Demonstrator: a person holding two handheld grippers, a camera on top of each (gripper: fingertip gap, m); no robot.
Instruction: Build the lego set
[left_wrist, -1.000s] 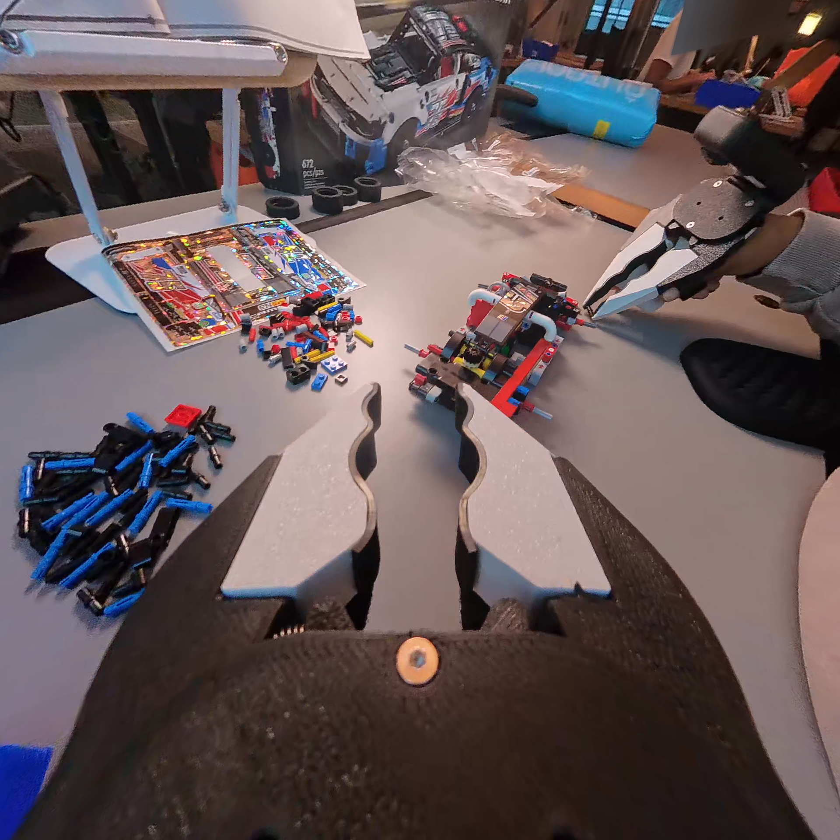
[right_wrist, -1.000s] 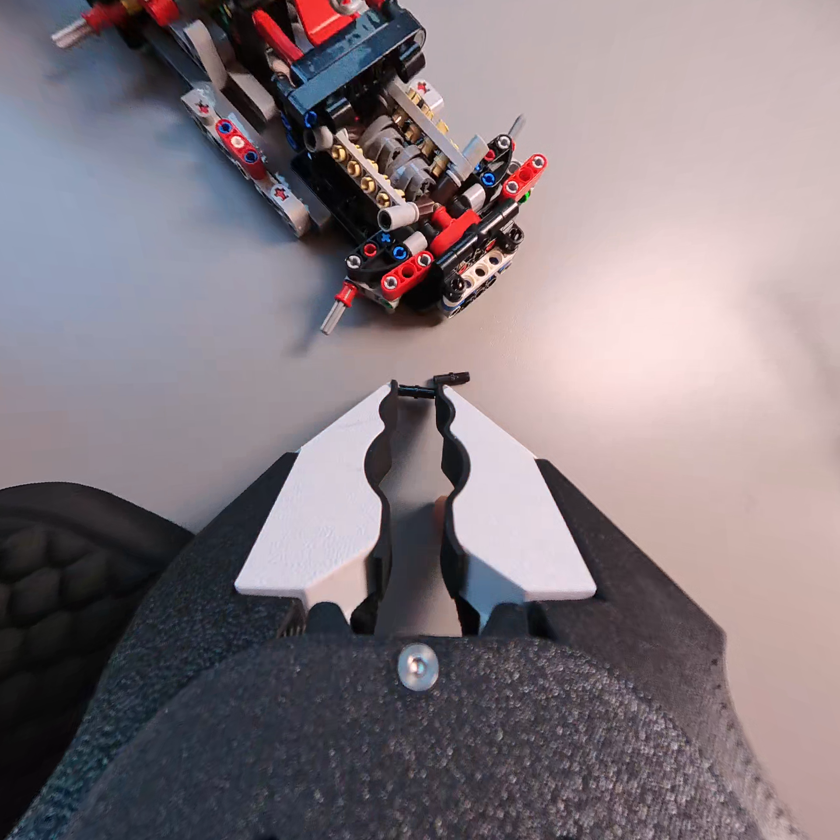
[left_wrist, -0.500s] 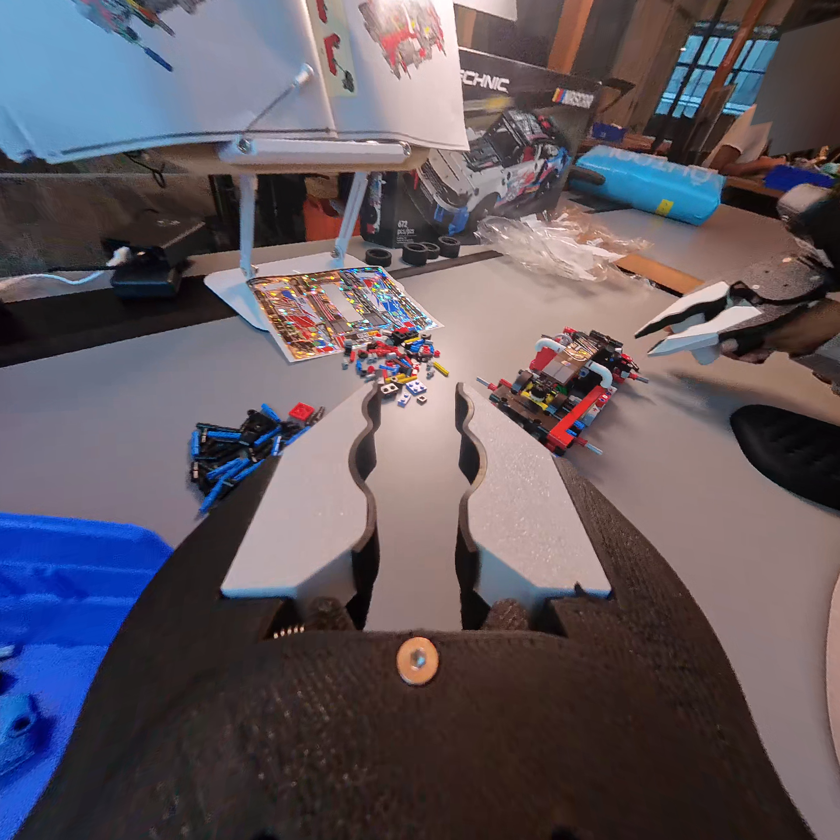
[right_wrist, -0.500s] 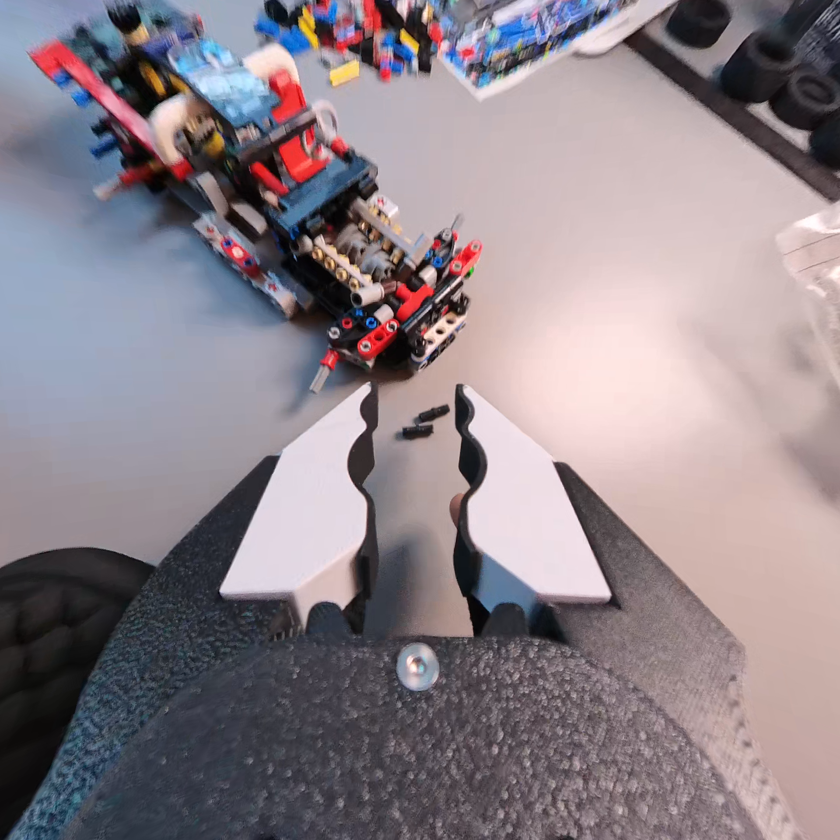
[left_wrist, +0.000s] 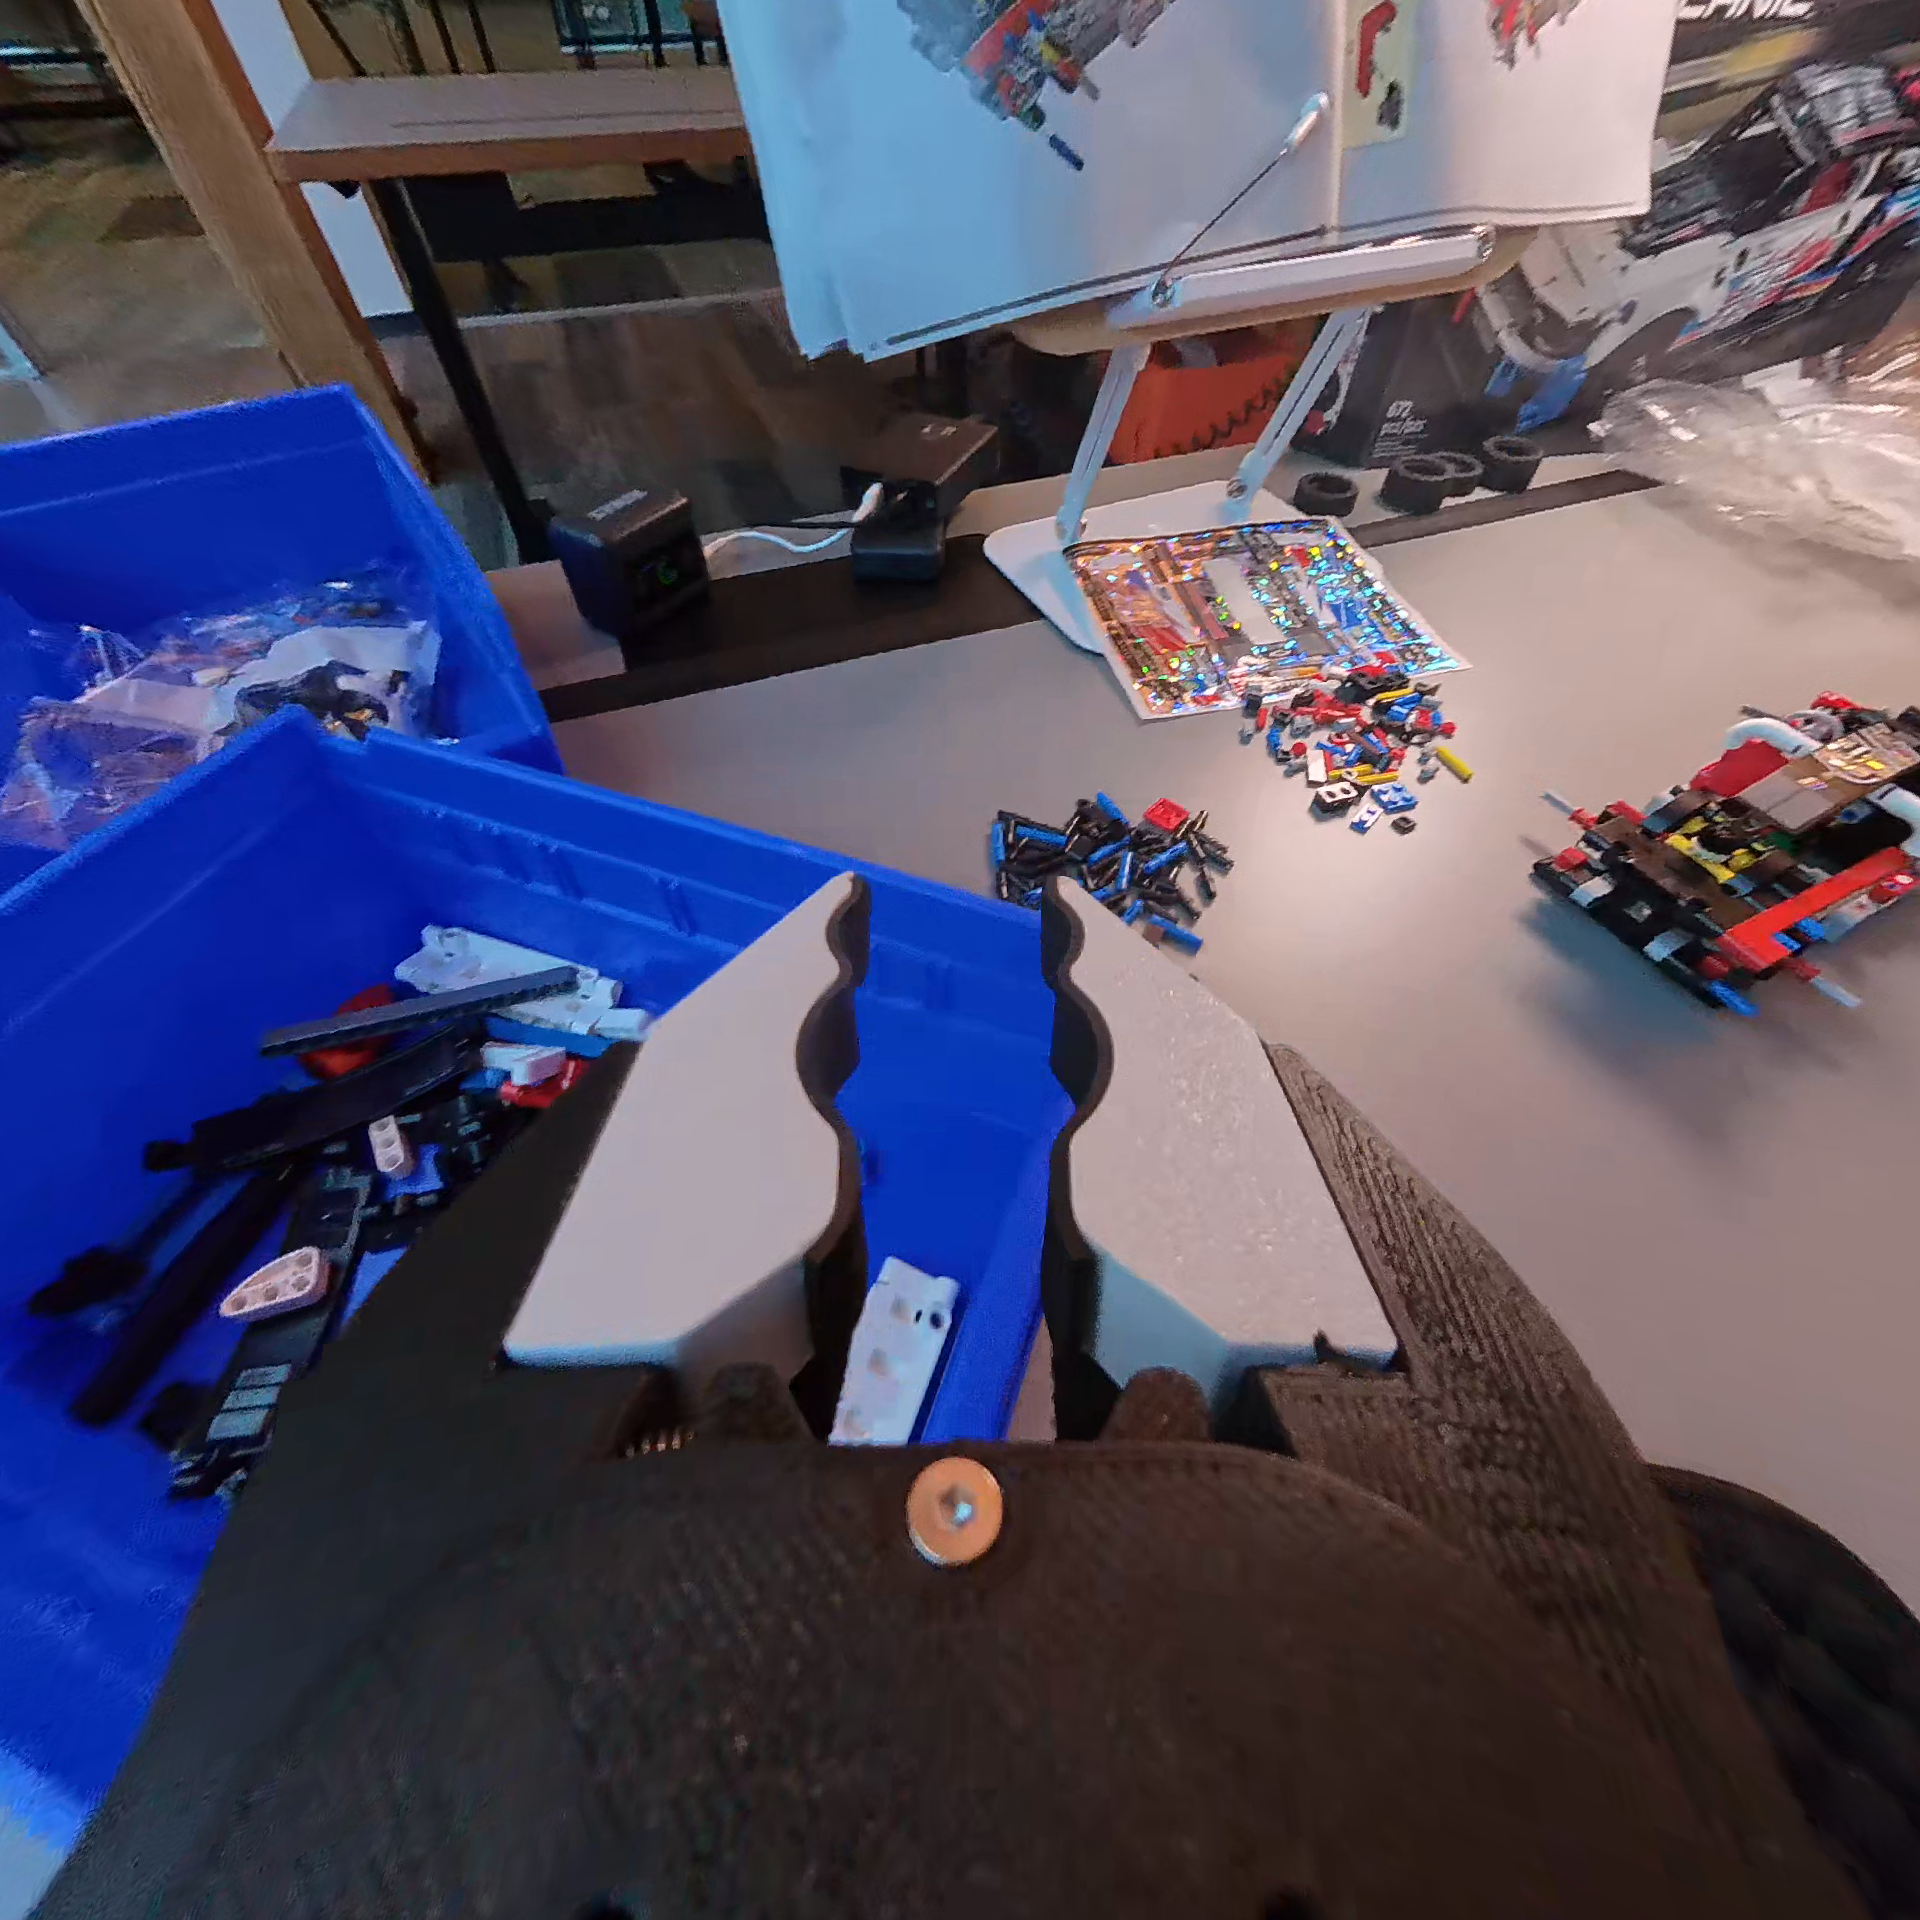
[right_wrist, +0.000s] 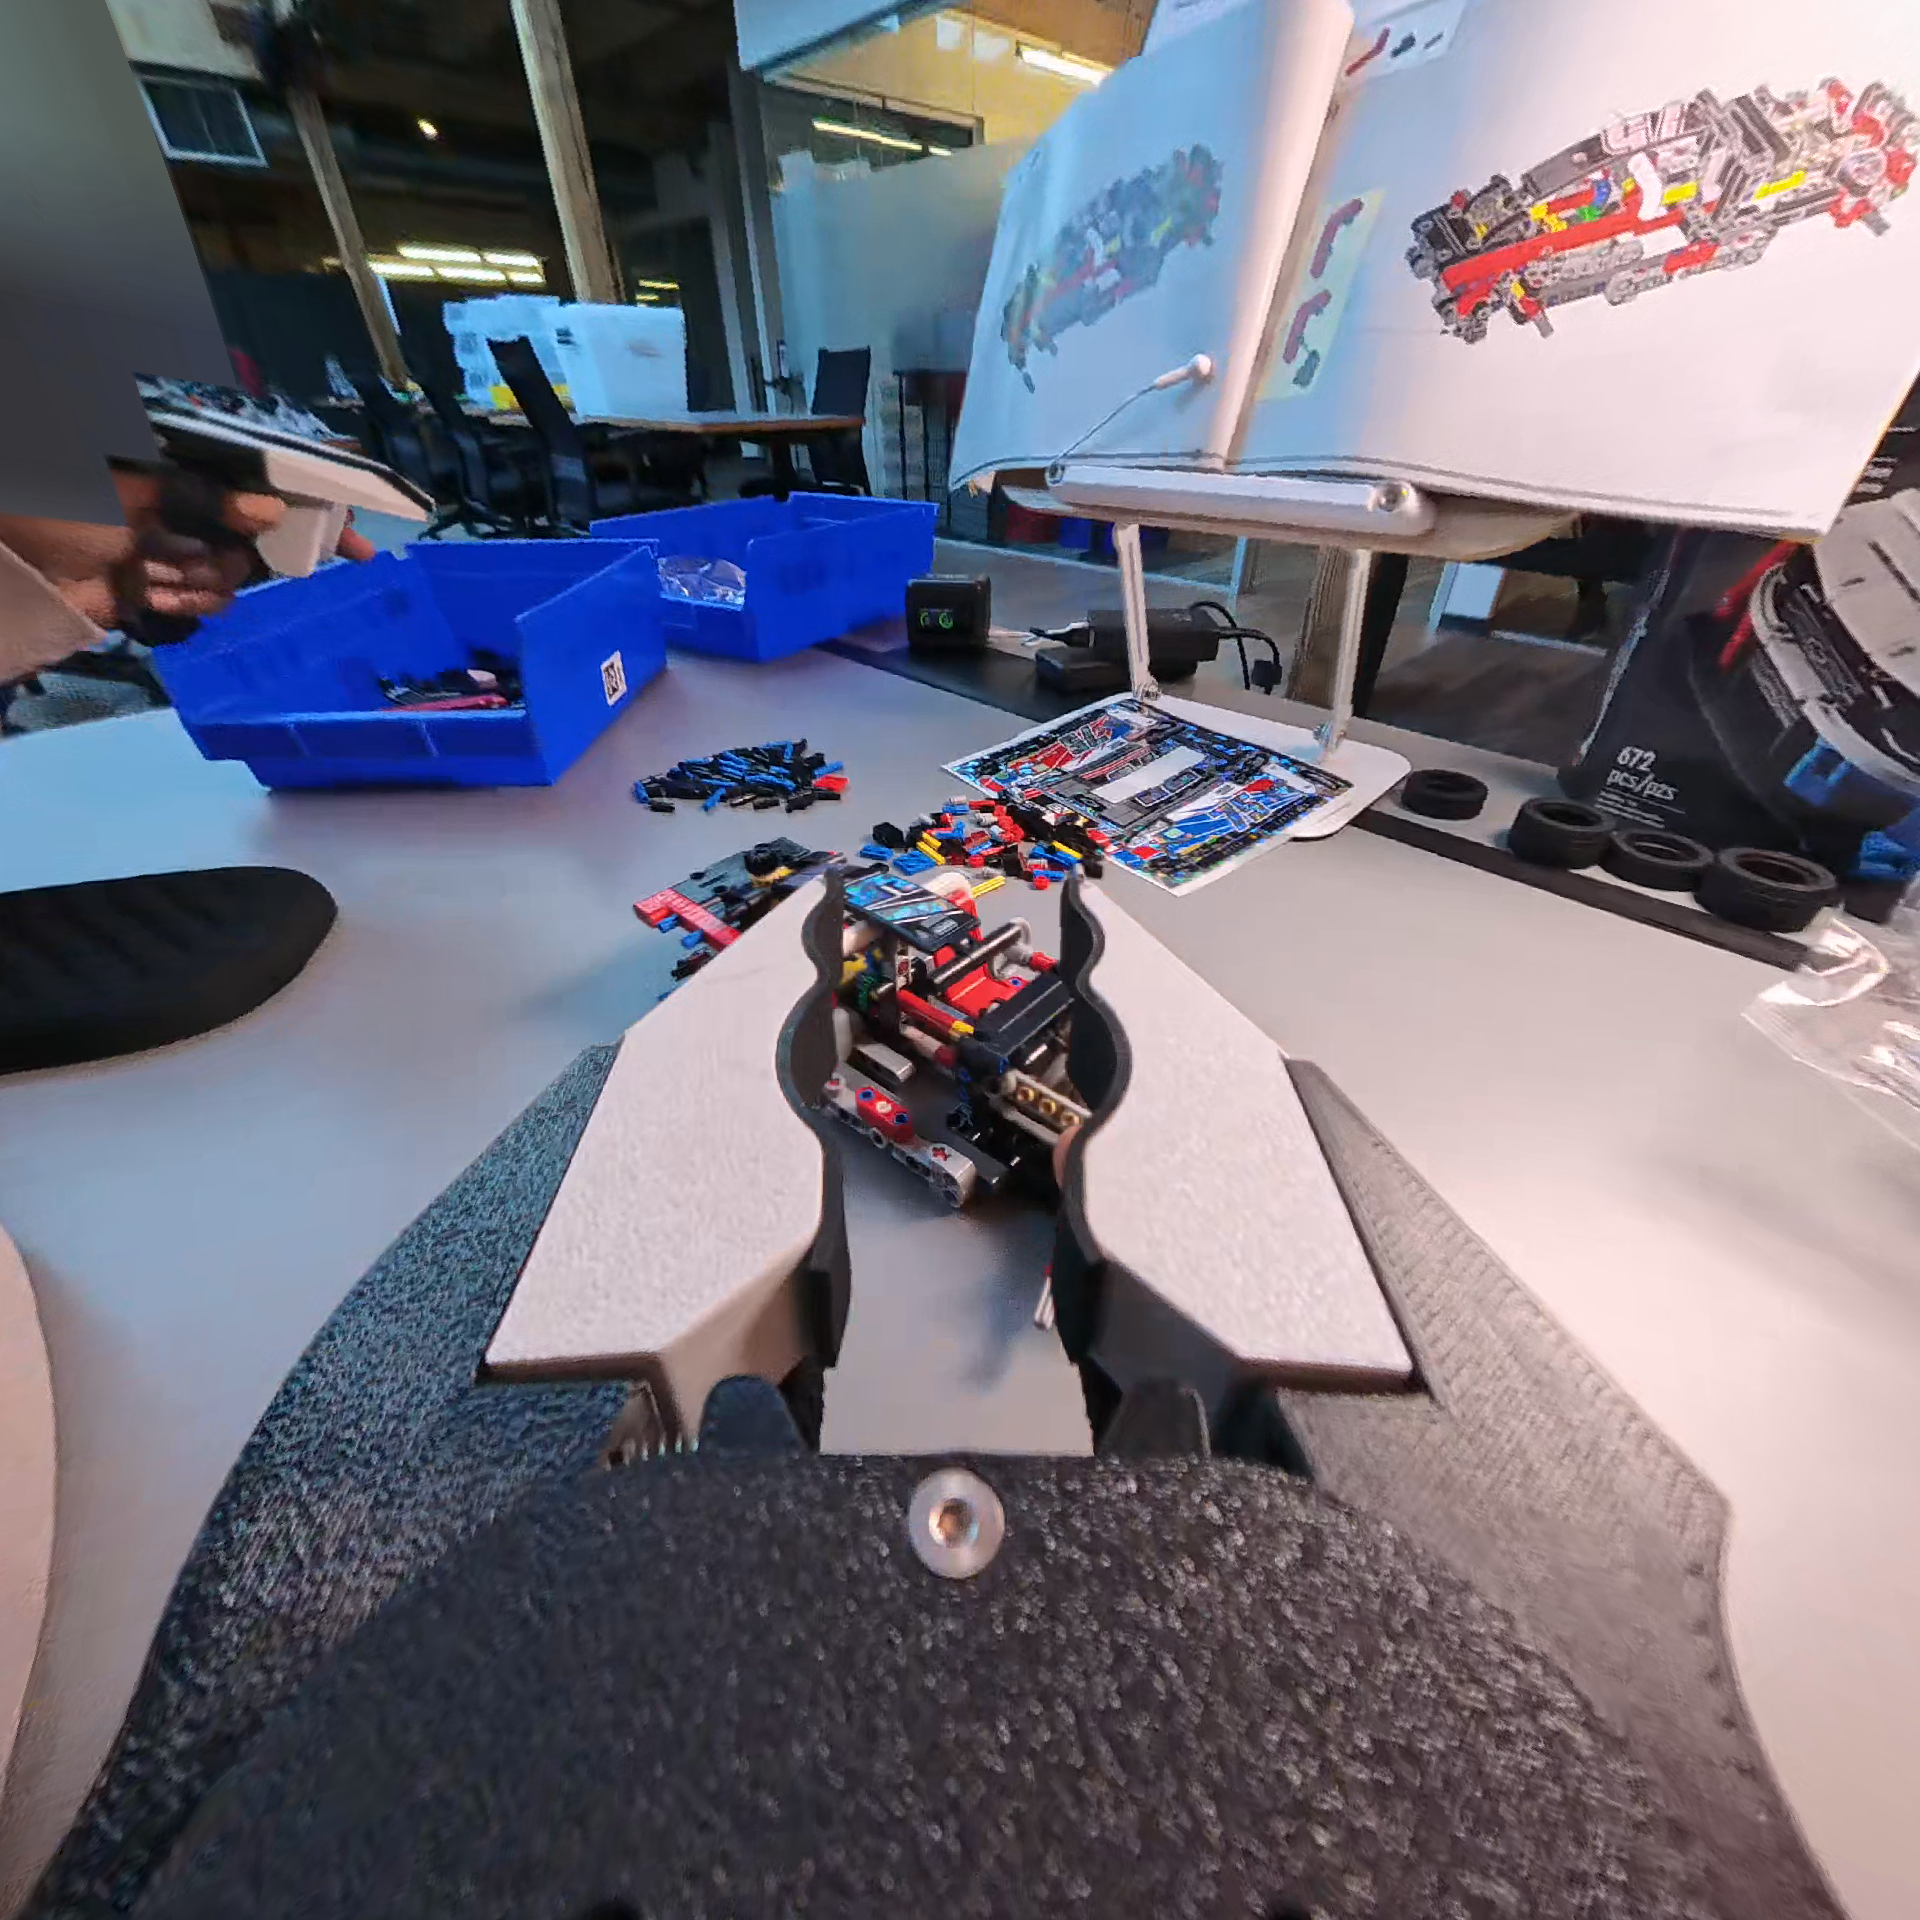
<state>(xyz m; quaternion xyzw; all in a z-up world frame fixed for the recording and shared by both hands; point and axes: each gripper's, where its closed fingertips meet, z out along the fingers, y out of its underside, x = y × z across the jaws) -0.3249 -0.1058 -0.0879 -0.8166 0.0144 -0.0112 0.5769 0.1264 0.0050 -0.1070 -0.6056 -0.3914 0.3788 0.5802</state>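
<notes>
Left tool (left_wrist: 951, 902), parted, above blue bin (left_wrist: 665, 883) beside pin pile (left_wrist: 1107, 857).

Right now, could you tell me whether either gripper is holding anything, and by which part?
Nothing is held: the left gripper and the right gripper are open and empty.

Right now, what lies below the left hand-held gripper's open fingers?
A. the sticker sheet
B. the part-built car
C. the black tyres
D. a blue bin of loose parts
D: the left hand-held gripper, empty, hangs over the blue bin holding loose parts.
</notes>
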